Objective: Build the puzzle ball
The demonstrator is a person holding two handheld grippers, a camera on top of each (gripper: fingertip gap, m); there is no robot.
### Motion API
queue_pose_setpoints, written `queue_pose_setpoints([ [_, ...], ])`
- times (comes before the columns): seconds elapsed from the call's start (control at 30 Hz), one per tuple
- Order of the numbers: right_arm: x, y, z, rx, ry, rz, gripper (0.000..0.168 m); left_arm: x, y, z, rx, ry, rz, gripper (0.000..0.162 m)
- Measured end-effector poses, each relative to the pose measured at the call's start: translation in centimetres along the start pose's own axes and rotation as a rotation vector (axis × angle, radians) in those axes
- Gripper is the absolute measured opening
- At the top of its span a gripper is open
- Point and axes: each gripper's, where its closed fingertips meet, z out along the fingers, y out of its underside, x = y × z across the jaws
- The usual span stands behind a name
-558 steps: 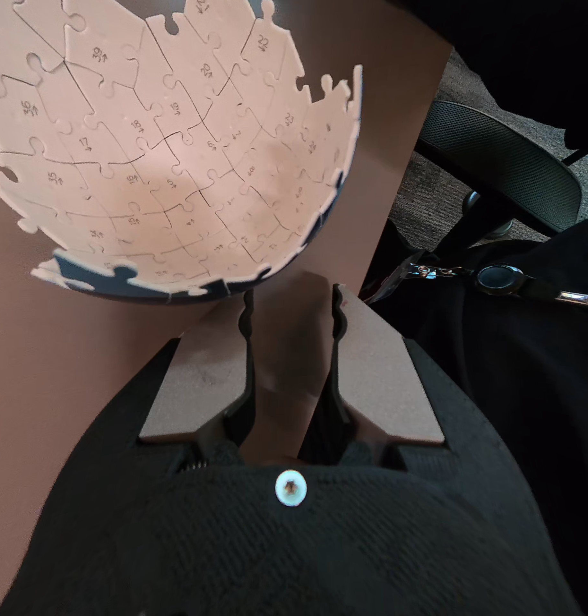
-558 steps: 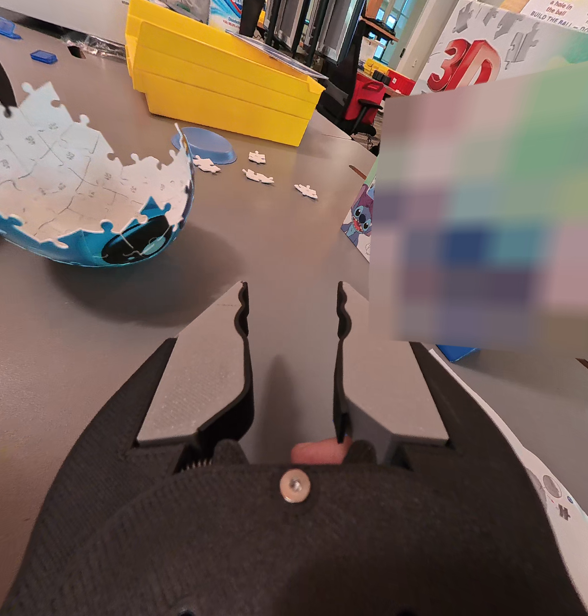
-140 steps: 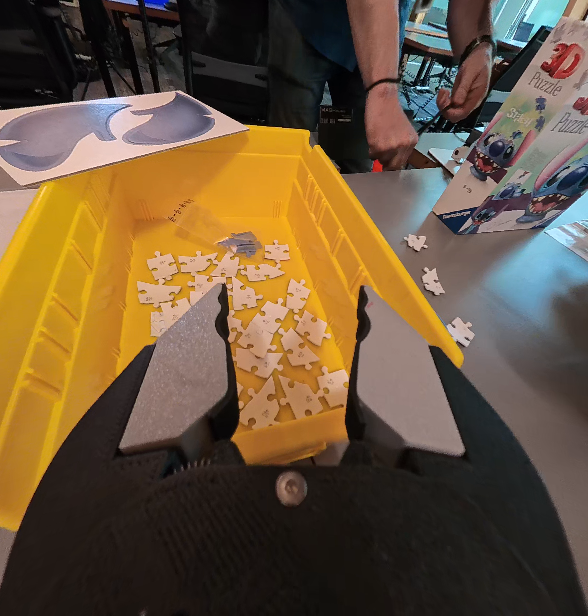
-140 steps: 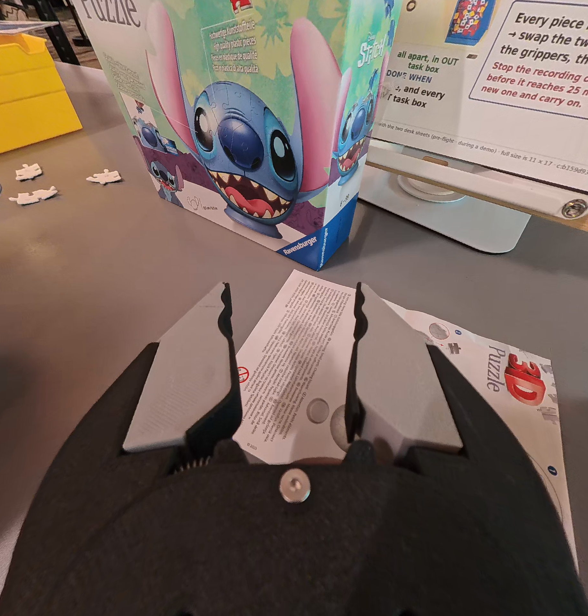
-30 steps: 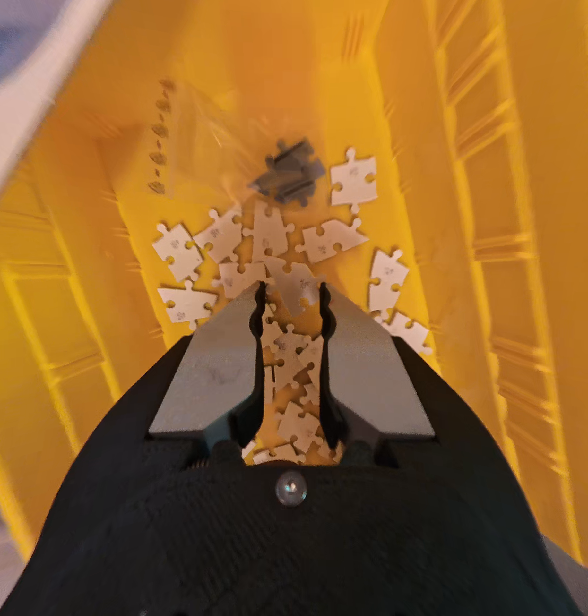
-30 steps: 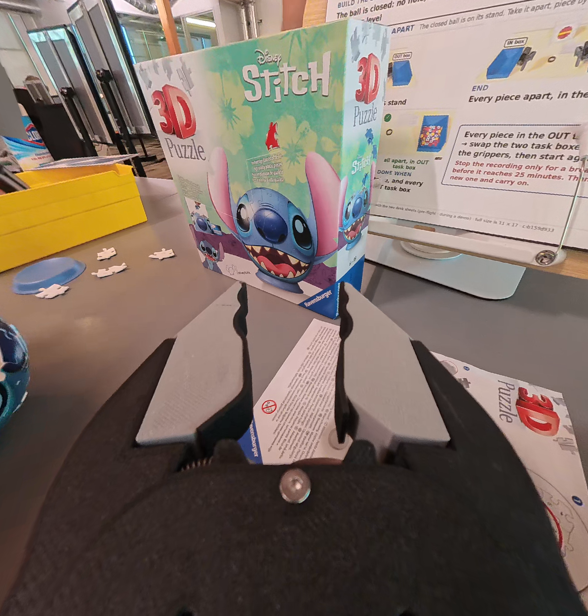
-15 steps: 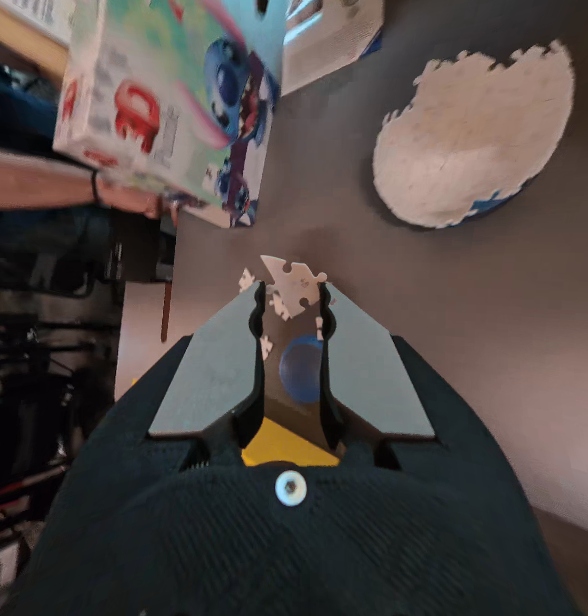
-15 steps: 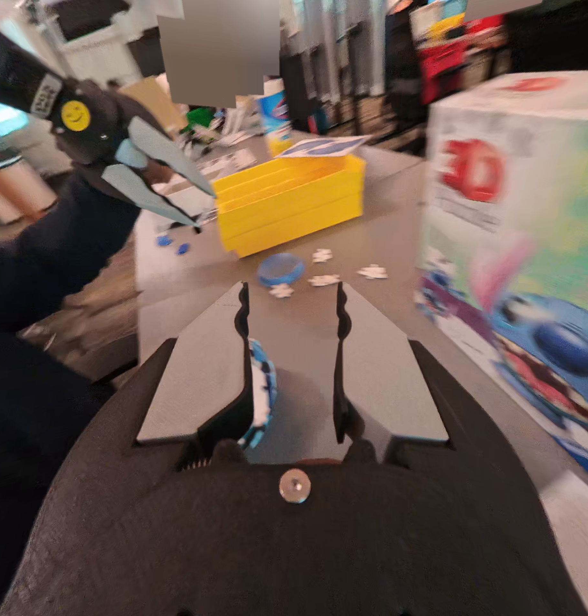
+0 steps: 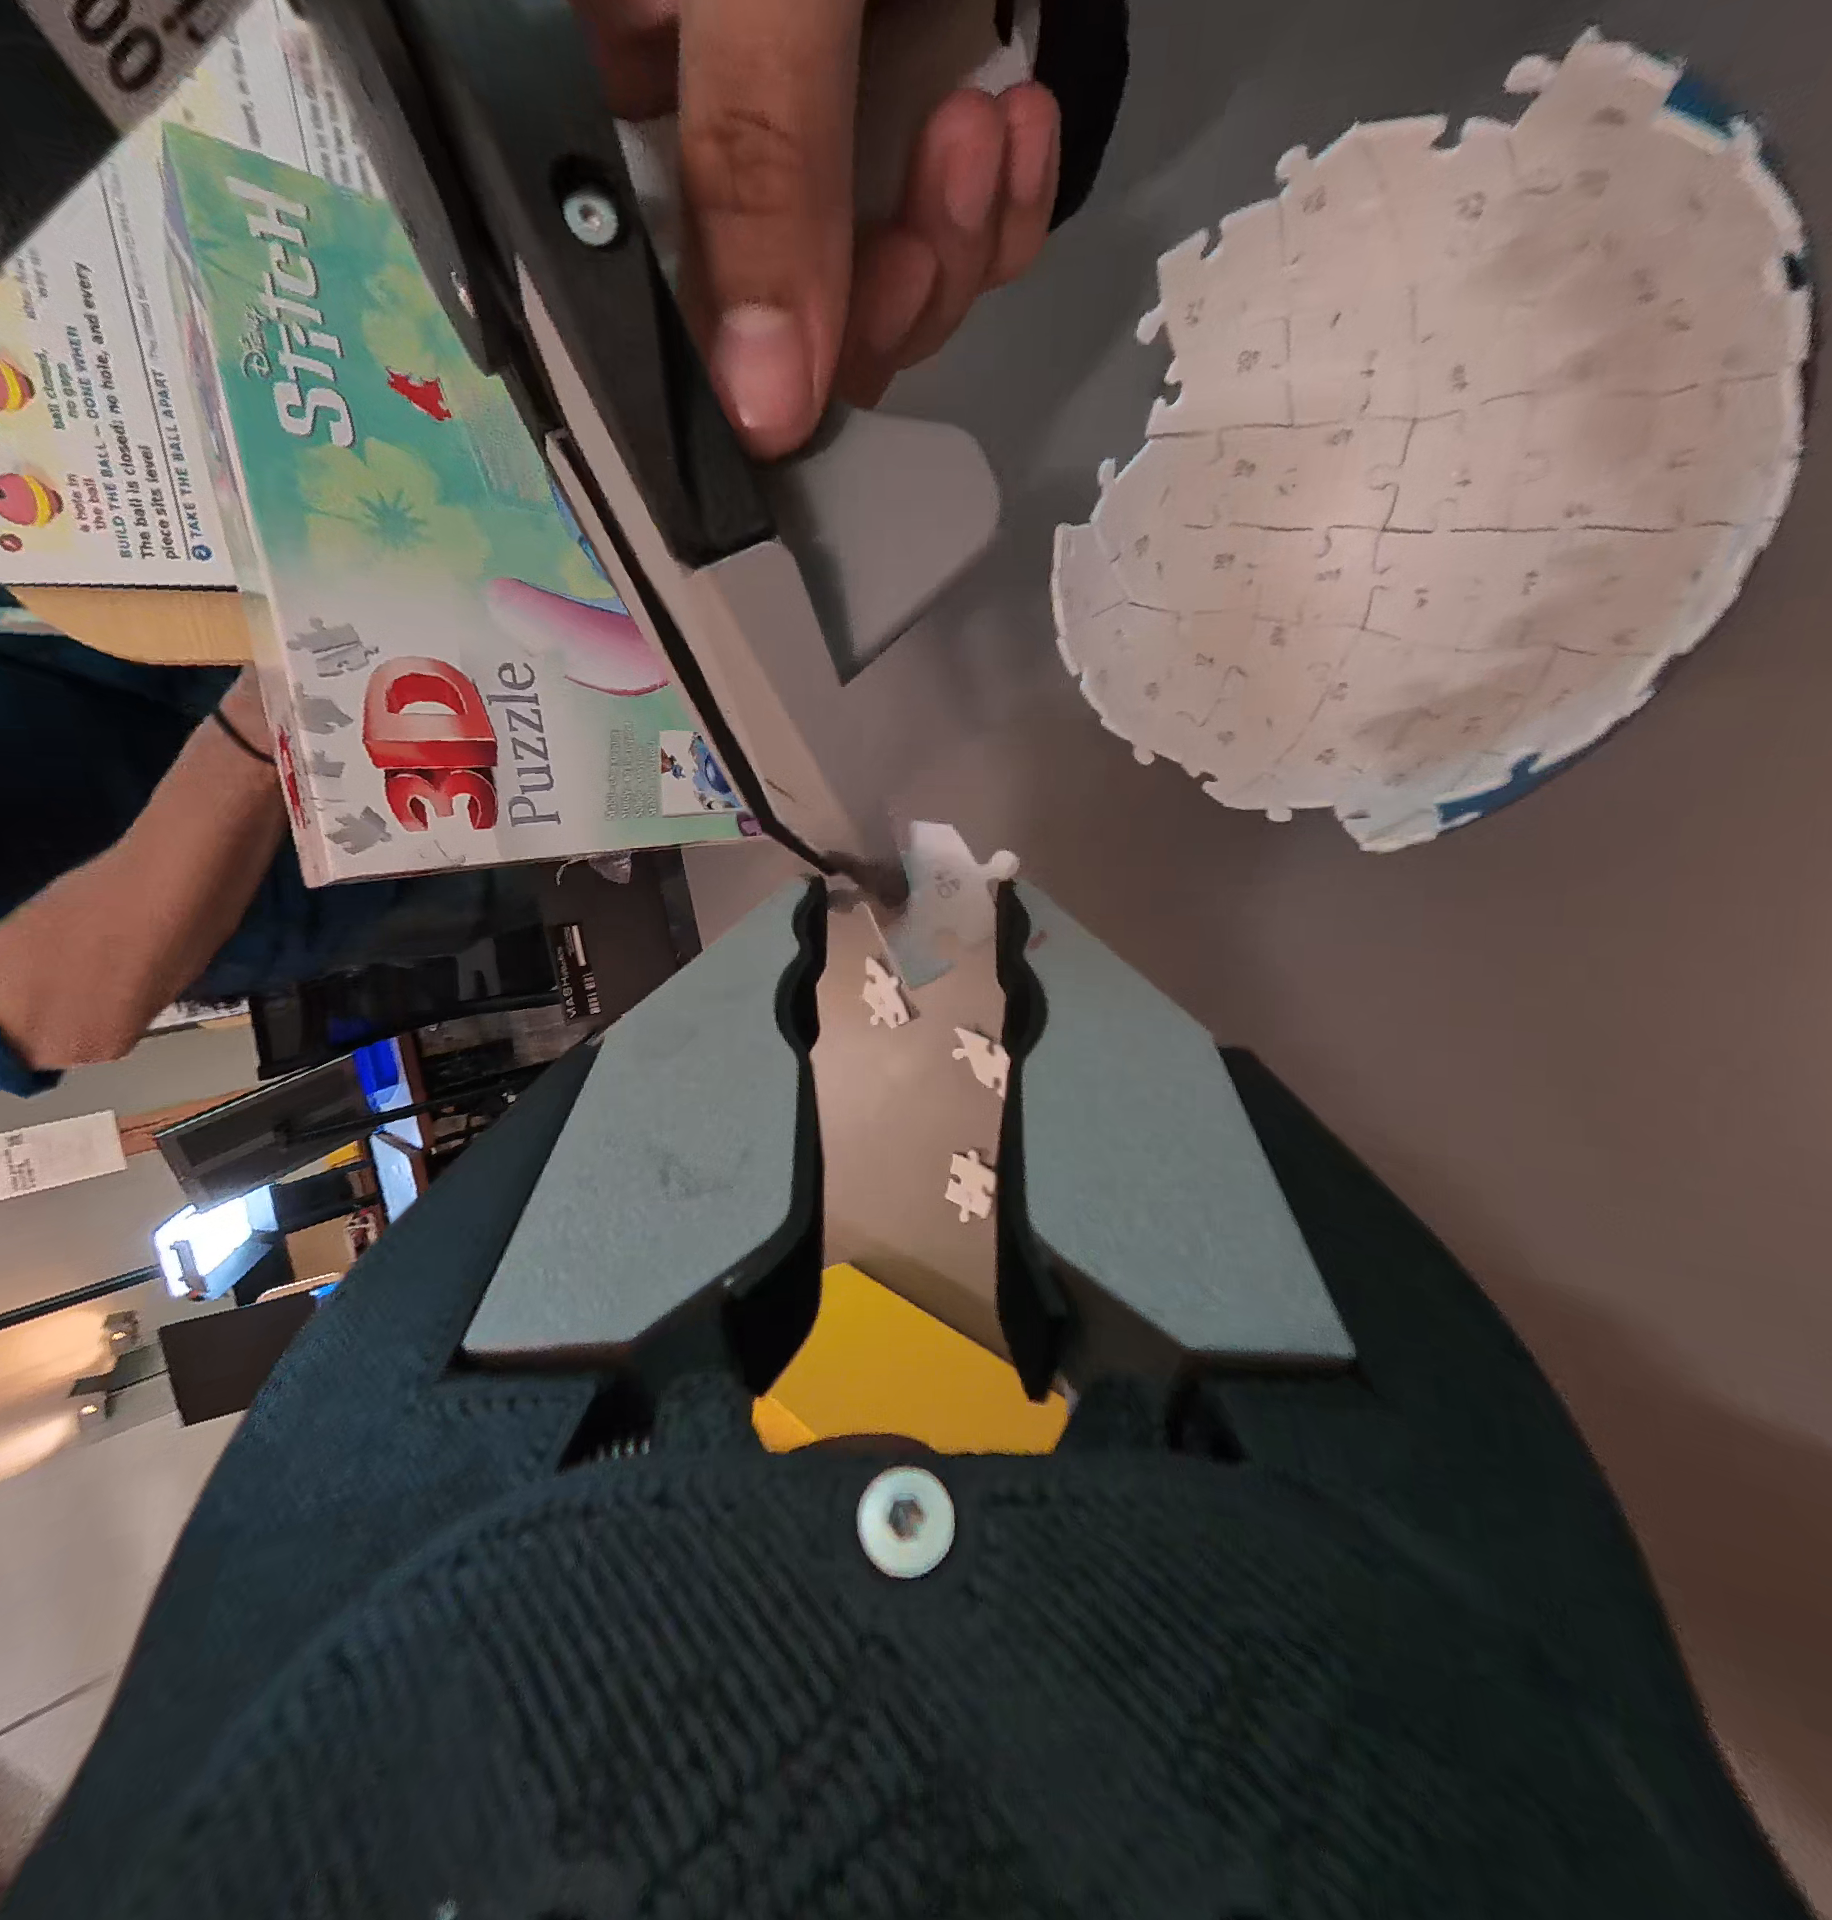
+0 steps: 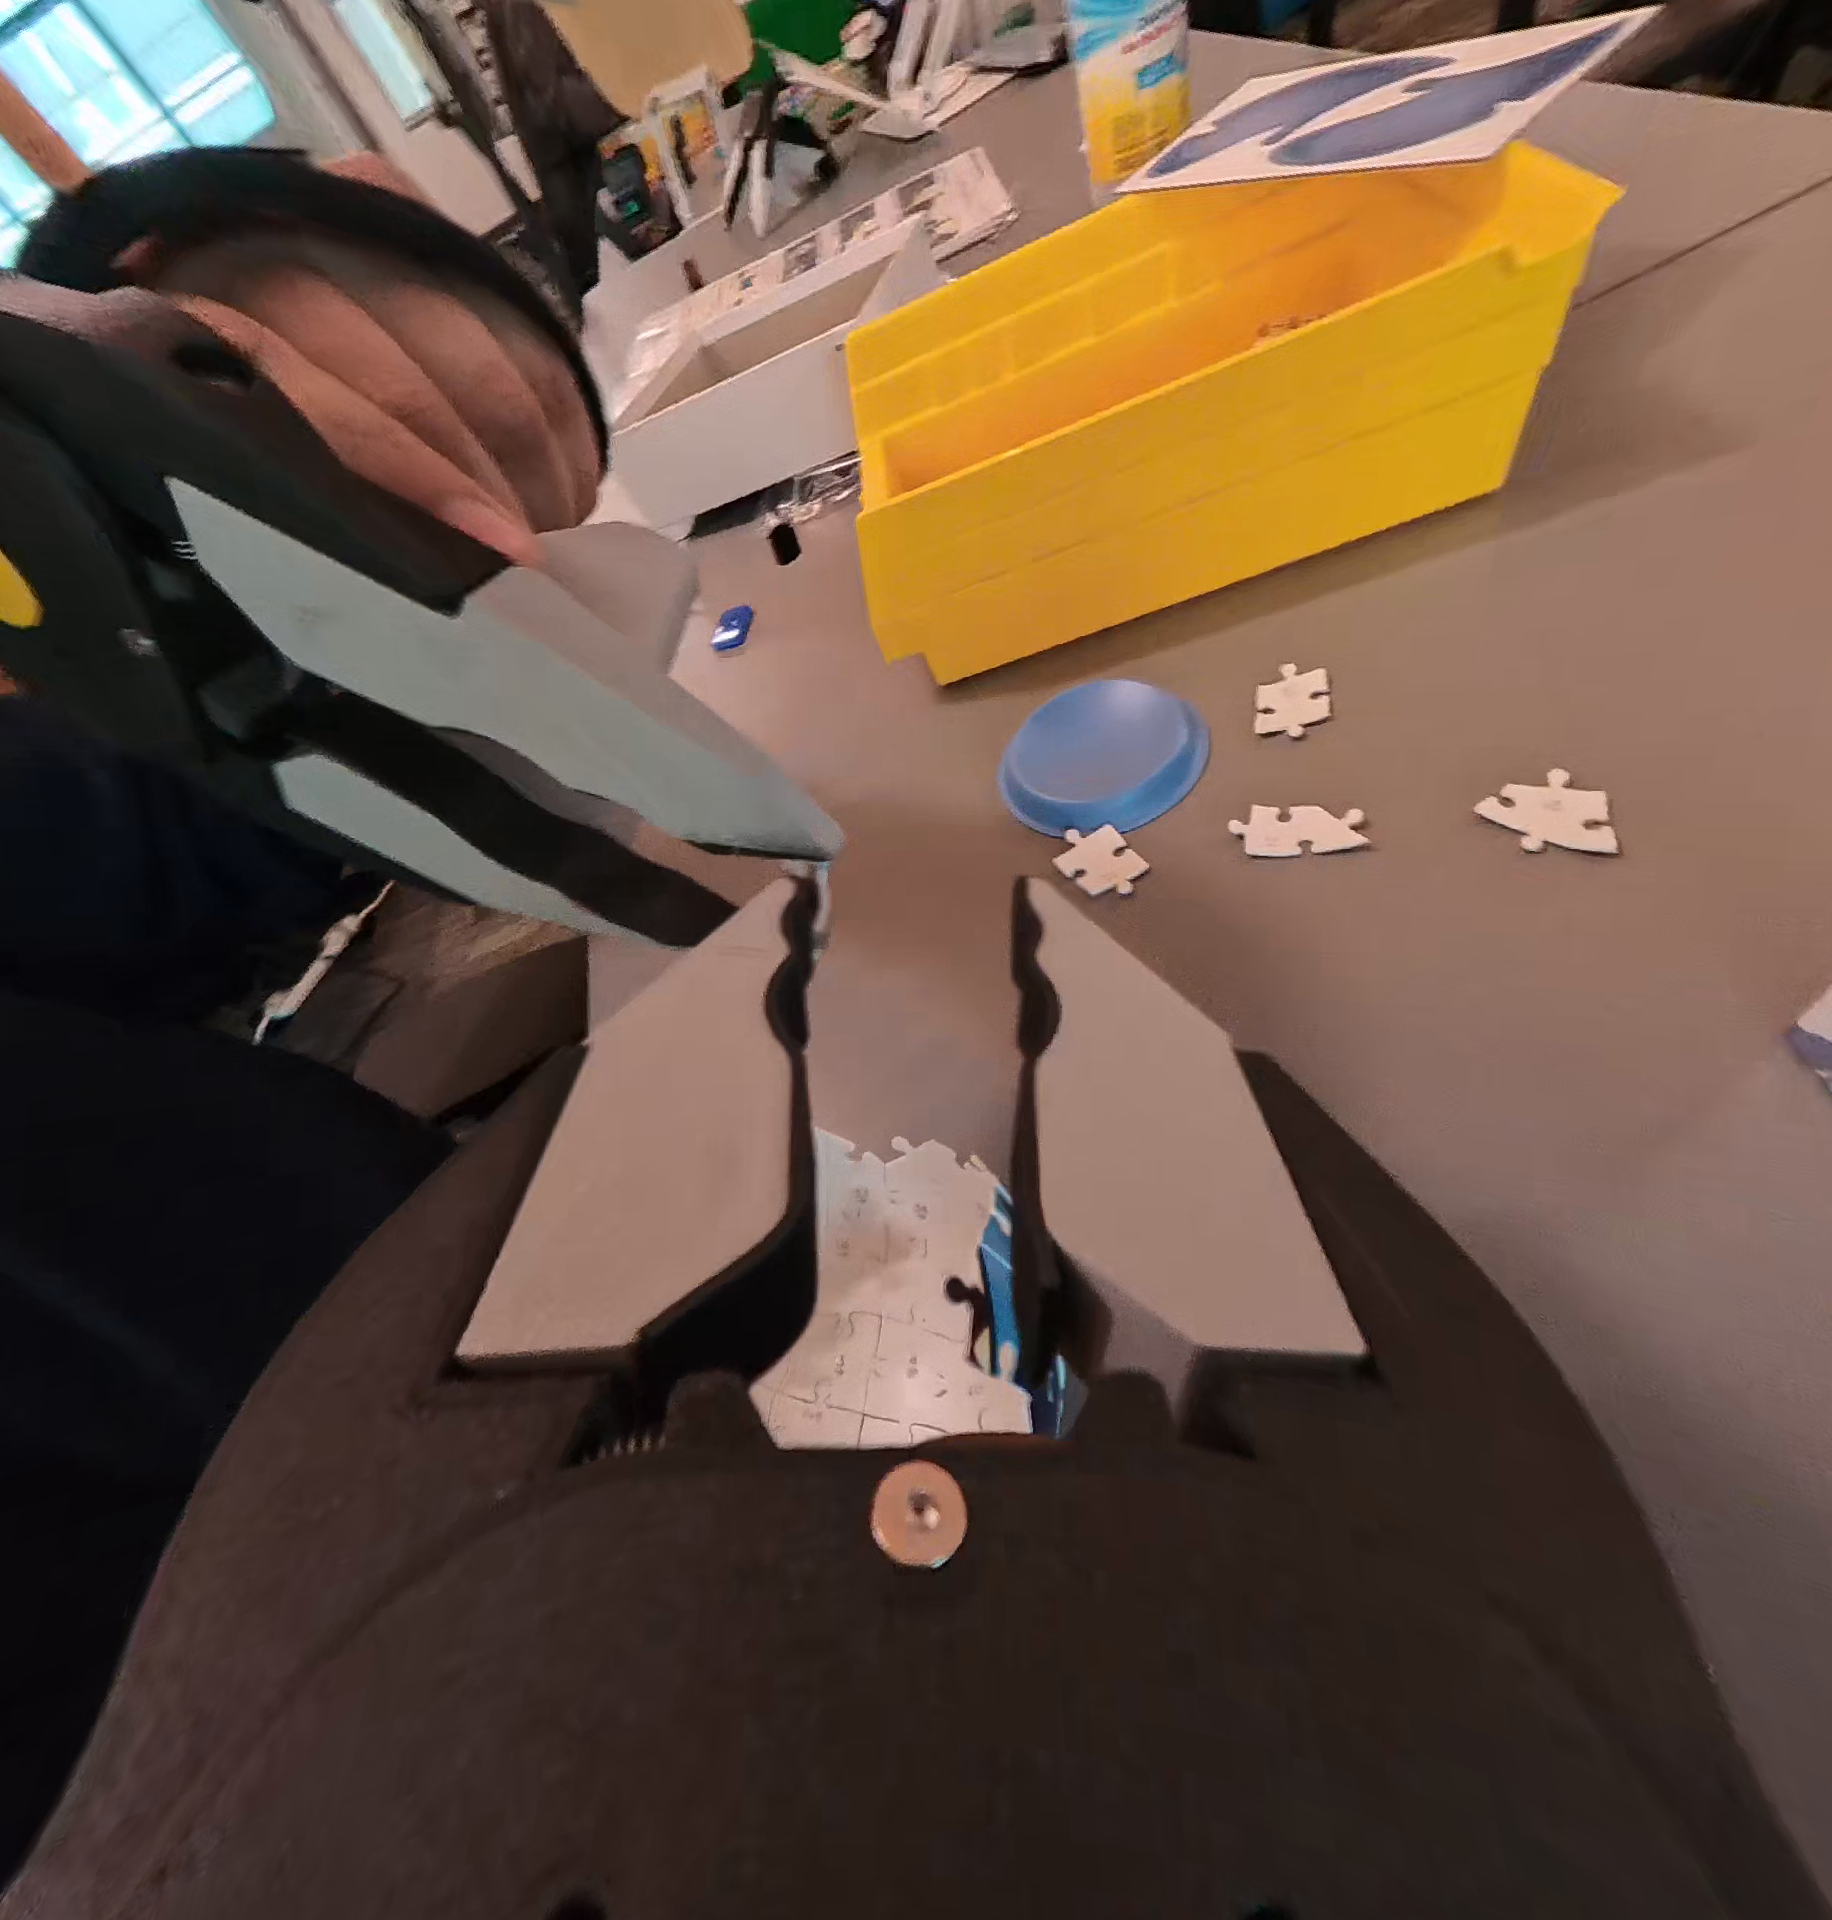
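Observation:
My left gripper (image 9: pixel 904 894) is shut on a white puzzle piece (image 9: pixel 948 883), held across its width at the fingertips above the table. My right gripper (image 10: pixel 912 899) is open; its jaws stand partly apart. In the left wrist view its tip (image 9: pixel 839 862) touches the held piece from the upper left. In the right wrist view the piece shows edge-on (image 10: pixel 820 896) against my right gripper's left finger. The half-built puzzle ball (image 9: pixel 1431 447), a white-lined bowl with a blue outside, lies on the grey table and shows low between the right fingers (image 10: pixel 891 1299).
A yellow bin (image 10: pixel 1203 468) stands behind a blue dish (image 10: pixel 1104 753). Several loose white pieces (image 10: pixel 1296 831) lie beside the dish. The puzzle box (image 9: pixel 392 520) stands at the left. A white tray (image 10: pixel 746 384) sits beyond the bin. A person's arm is behind the box. The grippers are tip to tip, or close to it. Left tips and right tips are each some 15 centimetres from the half-built puzzle ball (image 9: pixel 1431 447).
My left gripper carried the piece out of the yellow bin and over the table. My right gripper swung round, narrowed its jaws a little and met the piece.

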Motion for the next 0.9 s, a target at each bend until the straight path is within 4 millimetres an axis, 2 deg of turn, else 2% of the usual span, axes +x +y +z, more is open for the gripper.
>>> queue_pose_setpoints([
  [0.03,-0.5,0.1,0.0,-0.013,-0.046,-0.01,0.019,-0.1,0.1,0.3,-0.014,-0.009,0.014,0.031],
  [0.07,-1.0,0.3,0.1,-0.032,-0.08,-0.018,0.0,-0.2,0.3,0.5,-0.031,-0.02,0.027,0.02],
  [0.1,-0.7,0.7,0.2,-0.057,-0.07,-0.033,0.0,-0.4,0.5,0.7,-0.039,-0.041,0.06,0.002],
  [0.13,-0.4,0.9,0.3,-0.067,-0.053,-0.057,0.0,-0.3,0.7,0.9,-0.044,-0.043,0.077,0.0],
  [0.23,0.3,0.7,0.2,-0.035,-0.02,-0.078,0.0,-0.3,0.9,1.6,-0.026,-0.022,0.012,0.004],
  [0.33,1.4,-0.3,-0.7,0.054,0.004,-0.068,0.0,-1.3,1.5,1.9,0.013,-0.033,-0.111,0.011],
  [0.4,1.9,-1.3,-1.9,0.139,0.006,-0.068,0.0,-2.5,2.1,1.7,0.058,-0.058,-0.254,0.011],
  [0.53,1.7,-2.5,-3.9,0.25,-0.027,-0.1,0.0,-3.1,2.2,2.7,0.192,0.091,-0.649,0.02],
  [0.6,1.7,-2.6,-4.3,0.279,-0.013,-0.13,0.0,-3.3,1.6,3.3,0.259,0.161,-0.771,0.02],
  [0.73,1.9,-2.9,-4.9,0.344,0.014,-0.165,0.0,-2.6,-1.2,3.3,0.414,0.377,-0.902,0.022],
  [0.9,2.0,-2.7,-4.9,0.371,0.019,-0.182,0.0,-2.7,-1.7,3.9,0.45,0.391,-0.94,0.007],
])
